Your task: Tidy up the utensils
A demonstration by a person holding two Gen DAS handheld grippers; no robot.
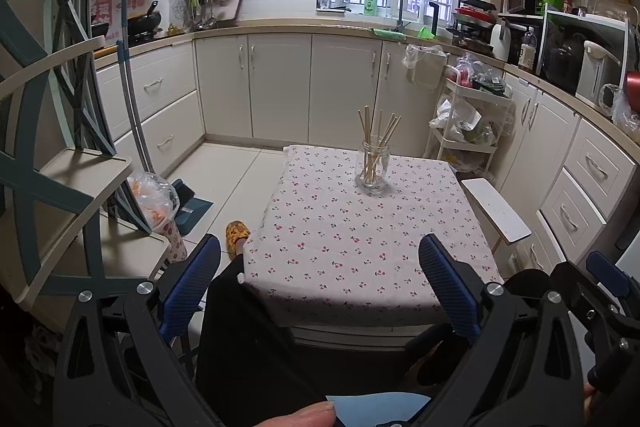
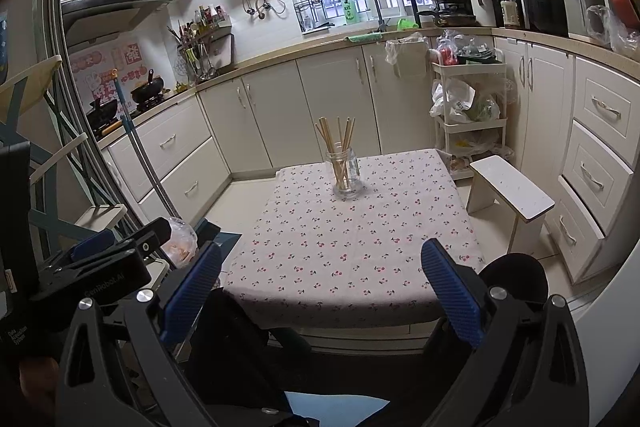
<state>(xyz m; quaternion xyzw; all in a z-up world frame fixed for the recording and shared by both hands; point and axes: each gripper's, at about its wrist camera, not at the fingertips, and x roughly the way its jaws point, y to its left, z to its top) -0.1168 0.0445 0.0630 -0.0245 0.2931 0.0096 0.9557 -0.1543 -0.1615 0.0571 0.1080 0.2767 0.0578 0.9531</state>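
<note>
The chopsticks [image 1: 378,143] stand in the glass jar [image 1: 373,166] at frame centre, on the table's [image 1: 340,259] far half. My left gripper [image 1: 320,287] and right gripper [image 2: 322,291] hang wide open, empty. Nothing looks left to sort, I judge; next I'd pull back.

A small table [image 1: 360,259] stands on the tiled kitchen floor, draped in a white cloth [image 2: 352,251] printed with cherries. On its far half stands a clear glass jar [image 1: 372,167] holding wooden chopsticks [image 1: 380,131] upright.
</note>
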